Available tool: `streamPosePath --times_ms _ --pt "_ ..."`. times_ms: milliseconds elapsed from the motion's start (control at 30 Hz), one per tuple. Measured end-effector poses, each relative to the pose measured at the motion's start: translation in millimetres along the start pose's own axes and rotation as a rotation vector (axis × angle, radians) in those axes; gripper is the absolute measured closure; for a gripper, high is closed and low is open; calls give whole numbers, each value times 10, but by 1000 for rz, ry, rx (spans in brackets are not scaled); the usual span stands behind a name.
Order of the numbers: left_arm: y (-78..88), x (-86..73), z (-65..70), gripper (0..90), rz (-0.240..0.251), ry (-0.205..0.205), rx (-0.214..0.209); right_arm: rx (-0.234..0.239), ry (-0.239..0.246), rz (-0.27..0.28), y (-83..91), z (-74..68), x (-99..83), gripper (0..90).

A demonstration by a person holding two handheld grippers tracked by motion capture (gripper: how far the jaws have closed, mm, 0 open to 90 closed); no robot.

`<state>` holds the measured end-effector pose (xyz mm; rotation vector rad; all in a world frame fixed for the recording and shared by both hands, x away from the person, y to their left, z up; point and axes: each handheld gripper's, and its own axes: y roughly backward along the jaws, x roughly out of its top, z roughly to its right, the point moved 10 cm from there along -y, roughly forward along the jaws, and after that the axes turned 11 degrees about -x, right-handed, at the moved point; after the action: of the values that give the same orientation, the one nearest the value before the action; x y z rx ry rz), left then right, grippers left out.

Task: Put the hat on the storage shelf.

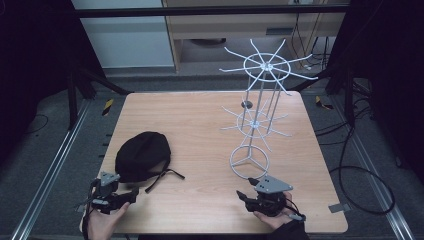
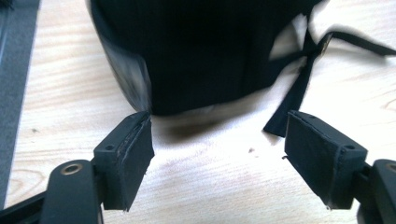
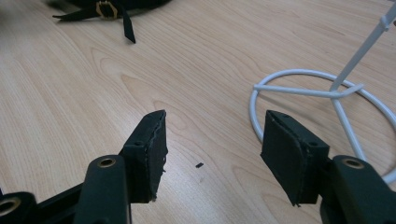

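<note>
A black cap [image 1: 142, 155] lies on the left part of the wooden table [image 1: 200, 125], its strap [image 1: 167, 176] trailing toward the front. In the left gripper view the cap [image 2: 201, 51] sits just beyond my jaws, with the strap [image 2: 299, 88] at the right. My left gripper [image 1: 131, 194] is open and empty, just in front of the cap. A white wire rack [image 1: 260, 95] with two tiers of spokes stands on the right. My right gripper [image 1: 243, 196] is open and empty, near the rack's ring base [image 3: 322, 116].
The cap's strap buckle [image 3: 106, 9] shows far off in the right gripper view. The table's front edge lies just behind both hands. Metal rails and cables run along the floor at both sides.
</note>
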<state>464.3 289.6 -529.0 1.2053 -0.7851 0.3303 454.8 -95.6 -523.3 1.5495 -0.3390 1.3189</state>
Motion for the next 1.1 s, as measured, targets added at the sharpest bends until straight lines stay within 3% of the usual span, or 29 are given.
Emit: streamPosePath --times_ms 200,467,633,867,1100 --pt "59 98 45 231 43 -27 -13 -6 -5 0 13 38 -7 402" --pt "149 506 99 237 141 -96 -44 -16 -29 7 61 111 -8 407" --pt "147 774 69 280 183 -113 -61 -45 -66 10 124 254 -40 407" --pt "-19 995 -7 376 155 -119 -85 -102 -121 8 208 523 -117 411" --pt "-225 978 -111 469 89 -122 -68 -130 -148 -4 218 656 -184 403"
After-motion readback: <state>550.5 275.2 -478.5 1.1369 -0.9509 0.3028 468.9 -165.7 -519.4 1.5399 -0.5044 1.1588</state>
